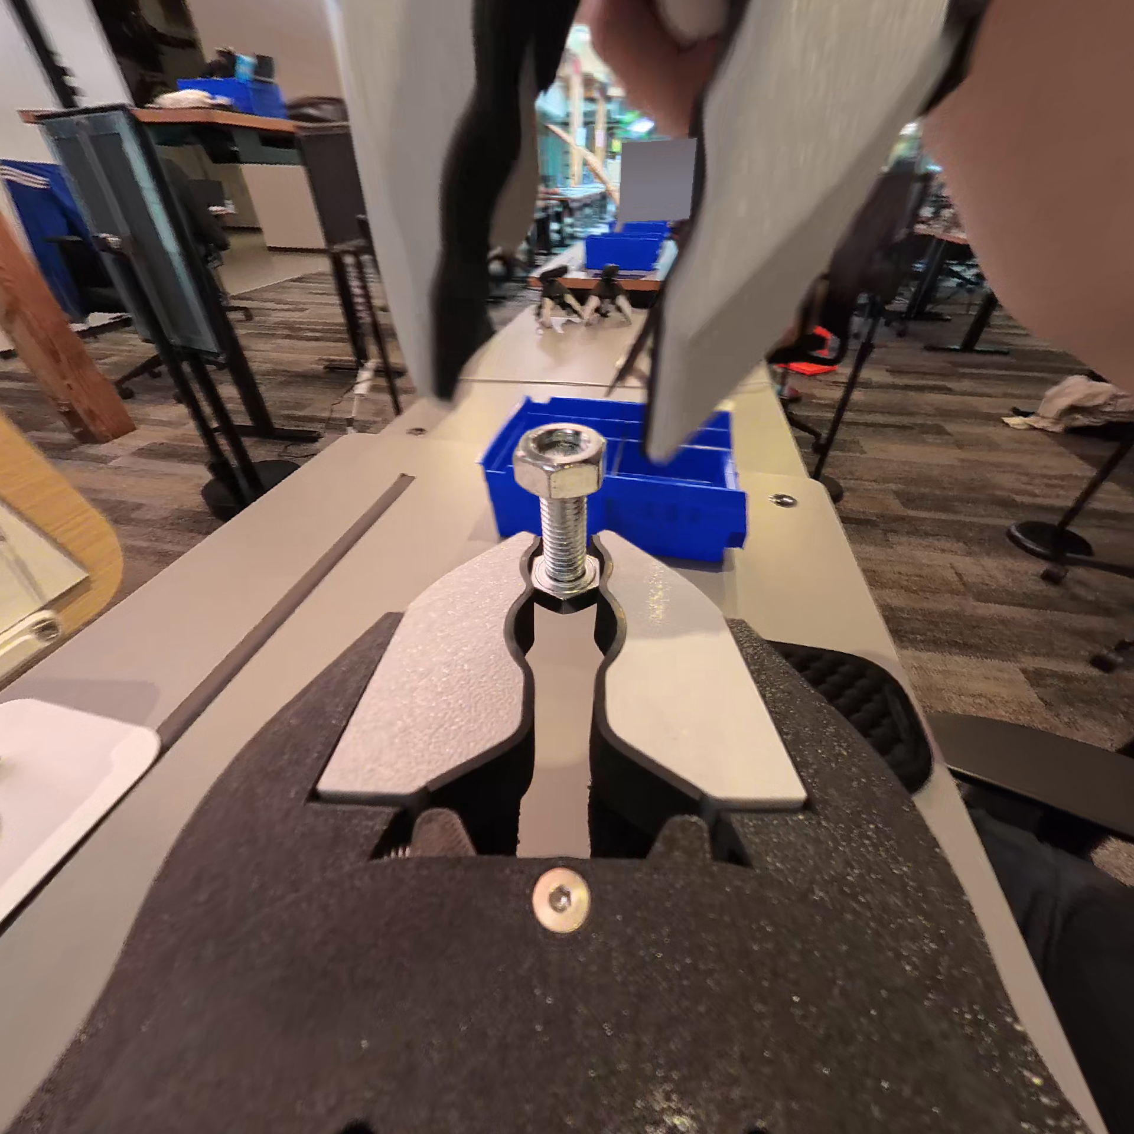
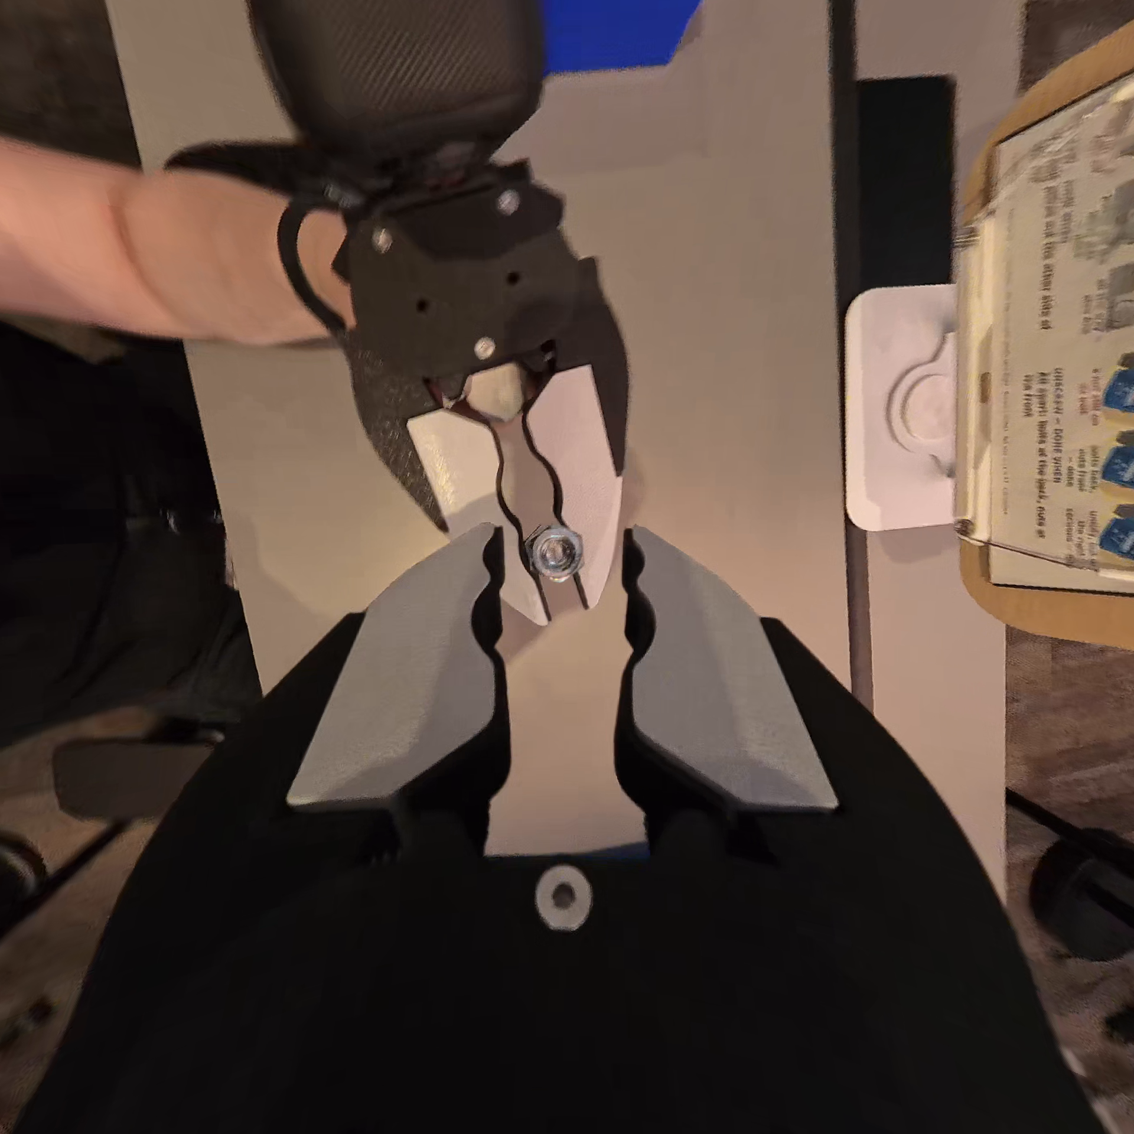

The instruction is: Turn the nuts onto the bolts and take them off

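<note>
In the left wrist view, the left gripper (image 1: 563,574), with grey textured fingers on a black body, is clamped on the hexagonal head of a shiny threaded steel bolt (image 1: 561,540). The bolt stands upright, its long axis pointing to twelve o'clock, with a silver hex nut (image 1: 559,463) at the top of the thread. A blue plastic divided bin (image 1: 675,503) sits on the grey table (image 1: 307,583) behind it, at one o'clock. The right gripper (image 1: 552,417) hangs above, blurred, its fingers spread either side of the nut without touching.

The right wrist view looks straight down: the bolt (image 2: 557,559) is seen end-on. Only here do a laminated instruction sheet on a wooden board (image 2: 1055,343), at three o'clock, and the person's forearm (image 2: 153,258), at ten o'clock, appear. The right gripper (image 2: 561,540) is spread wide, holding nothing.
</note>
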Available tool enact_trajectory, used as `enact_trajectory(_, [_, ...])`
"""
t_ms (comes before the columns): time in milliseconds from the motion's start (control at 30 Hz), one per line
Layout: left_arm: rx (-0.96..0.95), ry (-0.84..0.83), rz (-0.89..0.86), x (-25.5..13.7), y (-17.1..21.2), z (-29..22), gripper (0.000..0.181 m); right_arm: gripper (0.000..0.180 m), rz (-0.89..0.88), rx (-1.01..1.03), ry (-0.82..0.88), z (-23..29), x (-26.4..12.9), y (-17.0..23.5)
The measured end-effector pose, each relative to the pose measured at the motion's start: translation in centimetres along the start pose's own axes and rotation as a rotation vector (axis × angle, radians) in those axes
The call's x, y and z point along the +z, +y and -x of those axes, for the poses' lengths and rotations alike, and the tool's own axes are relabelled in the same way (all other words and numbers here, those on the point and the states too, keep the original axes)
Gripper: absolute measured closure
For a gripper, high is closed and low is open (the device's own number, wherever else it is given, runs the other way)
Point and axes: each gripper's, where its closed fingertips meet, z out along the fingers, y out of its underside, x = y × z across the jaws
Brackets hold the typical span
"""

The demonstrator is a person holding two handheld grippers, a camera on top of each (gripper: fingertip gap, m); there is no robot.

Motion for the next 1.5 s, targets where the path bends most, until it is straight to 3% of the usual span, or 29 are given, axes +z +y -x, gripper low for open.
enact_trajectory(167, [-0.066,-0.116,-0.021,-0.4,-0.1,2.1,0.167,0.152,-0.070,0.372,0.248,-3.0,-1.3,-1.4])
enact_trajectory(267, [-0.056,-0.195,-0.013,-0.6,0.1,3.2,0.166,0.148,-0.038,0.433,0.263,-2.3,-0.5,-1.5])
enact_trajectory(333, [-0.041,-0.228,-0.005,-0.7,0.2,3.6,0.166,0.144,0.014,0.411,0.346,-2.8,-0.1,-1.0])
enact_trajectory(767, [-0.053,-0.192,-0.008,-0.7,0.1,3.3,0.166,0.162,0.099,0.376,0.279,-2.2,1.6,-0.3])
enact_trajectory(1100, [-0.011,0.061,-0.007,-0.3,-0.2,-0.8,0.166,0.162,0.051,-0.106,0.037,0.6,0.5,0.4])
enact_trajectory(1300, [-0.007,0.130,-0.022,-0.3,-0.5,-2.0,0.167,0.162,-0.017,-0.130,-0.061,1.5,0.0,0.7])
enact_trajectory(1433, [0.007,0.071,-0.012,-0.2,-0.4,-1.2,0.166,0.160,-0.028,-0.095,-0.038,1.3,0.2,0.6])
enact_trajectory(1500, [0.008,0.012,-0.004,-0.2,-0.3,-0.3,0.166,0.148,-0.070,-0.033,-0.019,0.9,0.0,-0.1])
